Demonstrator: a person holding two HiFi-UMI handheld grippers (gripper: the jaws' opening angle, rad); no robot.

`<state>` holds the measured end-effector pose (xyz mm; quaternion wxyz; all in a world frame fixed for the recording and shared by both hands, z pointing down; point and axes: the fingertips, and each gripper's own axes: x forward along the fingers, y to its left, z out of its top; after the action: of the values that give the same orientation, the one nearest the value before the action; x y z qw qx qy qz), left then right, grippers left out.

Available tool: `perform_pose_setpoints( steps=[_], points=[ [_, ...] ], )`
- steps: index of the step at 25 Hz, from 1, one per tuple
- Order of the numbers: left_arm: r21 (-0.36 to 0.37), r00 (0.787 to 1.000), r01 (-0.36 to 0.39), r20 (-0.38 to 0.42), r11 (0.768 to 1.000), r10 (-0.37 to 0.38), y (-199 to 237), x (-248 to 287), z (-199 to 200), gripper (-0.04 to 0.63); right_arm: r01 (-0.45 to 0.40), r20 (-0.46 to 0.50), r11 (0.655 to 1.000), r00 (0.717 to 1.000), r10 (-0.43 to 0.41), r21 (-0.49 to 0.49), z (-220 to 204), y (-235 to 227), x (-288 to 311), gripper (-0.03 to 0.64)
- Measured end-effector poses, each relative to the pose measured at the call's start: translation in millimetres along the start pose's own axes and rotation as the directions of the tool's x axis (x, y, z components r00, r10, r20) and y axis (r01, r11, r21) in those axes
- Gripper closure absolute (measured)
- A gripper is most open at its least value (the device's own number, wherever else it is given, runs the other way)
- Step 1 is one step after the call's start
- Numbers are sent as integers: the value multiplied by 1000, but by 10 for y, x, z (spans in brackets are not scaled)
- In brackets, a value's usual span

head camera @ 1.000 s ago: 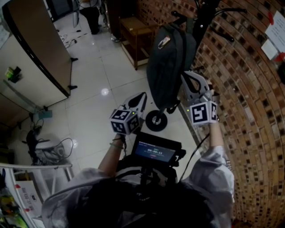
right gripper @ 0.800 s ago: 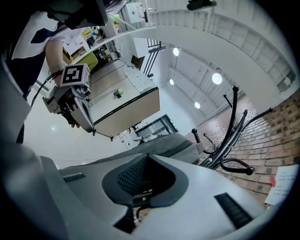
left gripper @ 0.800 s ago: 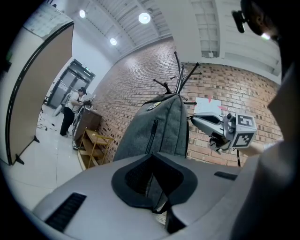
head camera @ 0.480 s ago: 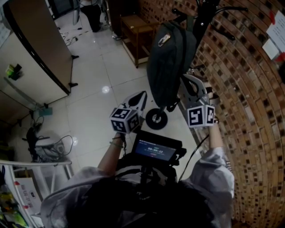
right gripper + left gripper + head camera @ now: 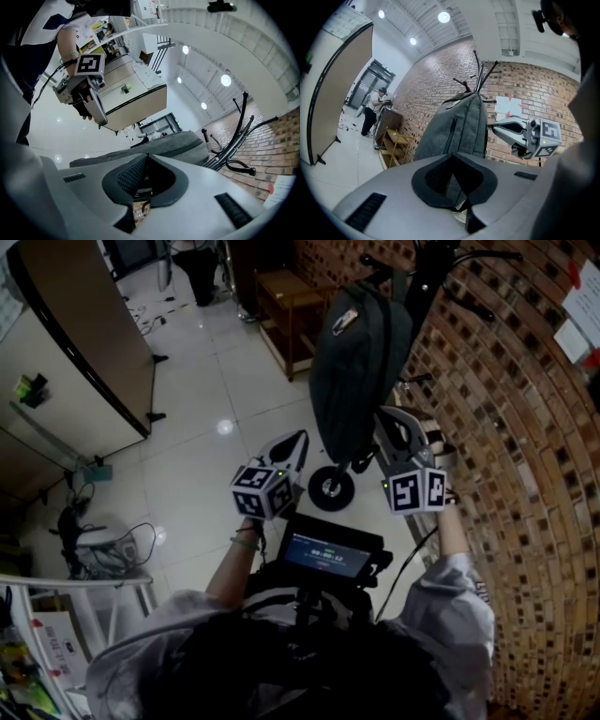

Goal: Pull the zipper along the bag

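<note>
Your left gripper [image 5: 296, 442] hangs low beside the bag [image 5: 356, 371], its jaws pressed together on nothing. The bag is a dark grey fabric backpack hung from the black coat rack [image 5: 427, 277] against the brick wall [image 5: 506, 427]. Its long axis is upright, top at the hooks and bottom toward the floor. Your right gripper [image 5: 389, 418] is at the bag's right edge, its jaws pinching a small metal zipper pull [image 5: 140, 208].

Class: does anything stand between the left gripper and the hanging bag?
Nothing visible does. The bag hangs straight ahead of the left gripper; the right gripper is off to the bag's side, not between.
</note>
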<state>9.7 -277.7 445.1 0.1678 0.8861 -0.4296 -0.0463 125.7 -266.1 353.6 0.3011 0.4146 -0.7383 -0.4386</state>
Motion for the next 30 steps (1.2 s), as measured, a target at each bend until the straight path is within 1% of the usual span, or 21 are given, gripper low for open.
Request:
perform_pose_setpoints(
  steps=[7, 13, 18, 22, 25, 30],
  points=[
    [2, 1000, -2, -2, 1000, 2, -6, -14, -19, 588, -27, -15, 1000, 1000, 27, -2, -48, 109, -43, 612],
    [-2, 1000, -5, 2, 1000, 5, -24, -31, -27, 588, -57, -33, 998, 998, 56, -24, -87, 204, -66, 612],
    [-3, 1000, -9, -2, 1000, 9, -18, -46, -39, 588, -74, -37, 997, 997, 74, -14, -107, 277, -78, 612],
    [-2, 1000, -9, -5, 1000, 9, -31, -49, -50, 588, -116, -47, 993, 992, 115, -17, -157, 444, -96, 612],
    [0, 1000, -10, -6, 1000, 10, -19, -51, -69, 588, -141, -63, 990, 988, 141, -3, -226, 609, -127, 611],
    [0, 1000, -13, -10, 1000, 13, 0, -51, -79, 588, -132, -64, 991, 989, 134, 34, -245, 667, -126, 607]
  ],
)
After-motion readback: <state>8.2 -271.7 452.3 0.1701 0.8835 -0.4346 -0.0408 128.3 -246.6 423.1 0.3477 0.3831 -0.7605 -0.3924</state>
